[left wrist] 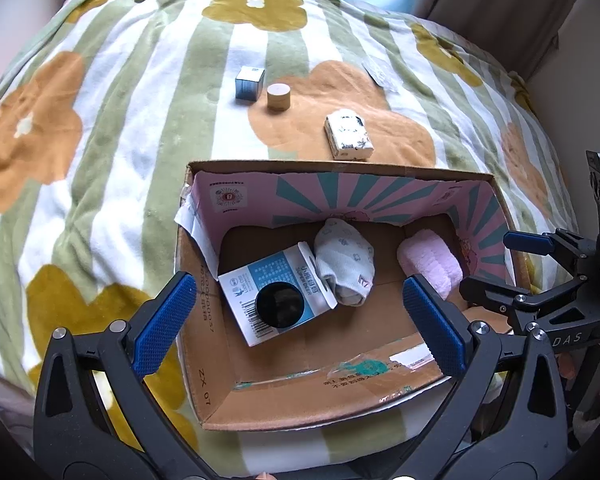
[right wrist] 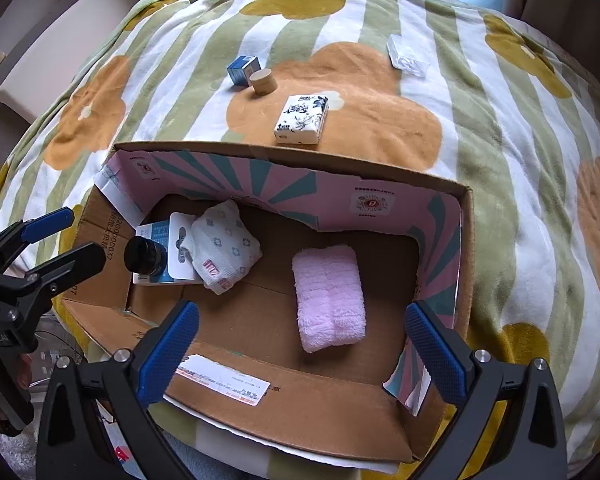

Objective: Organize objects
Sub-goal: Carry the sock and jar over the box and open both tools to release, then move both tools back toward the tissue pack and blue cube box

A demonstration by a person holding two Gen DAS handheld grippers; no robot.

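An open cardboard box [left wrist: 340,168] [right wrist: 284,150] stands on a flowered blanket. Inside lie a blue-and-white packet with a black round hook [left wrist: 278,304] [right wrist: 146,258], a folded white sock [left wrist: 346,264] [right wrist: 224,246] and a folded pink towel [left wrist: 430,262] [right wrist: 328,296]. My left gripper [left wrist: 300,320] [right wrist: 66,236] hangs open over the packet, nothing between its pads. My right gripper [right wrist: 302,346] [left wrist: 496,260] hangs open over the pink towel, apart from it. Beyond the box lie a tissue pack [left wrist: 348,134] [right wrist: 302,119], a wooden cylinder [left wrist: 279,97] [right wrist: 263,81] and a small blue box [left wrist: 250,83] [right wrist: 242,69].
A clear plastic wrapper [left wrist: 380,74] [right wrist: 407,57] lies far right on the blanket [left wrist: 100,160] [right wrist: 500,160]. A person's hand [right wrist: 4,376] holds the left gripper's handle. A pale bench [right wrist: 60,60] stands beyond the blanket's left edge.
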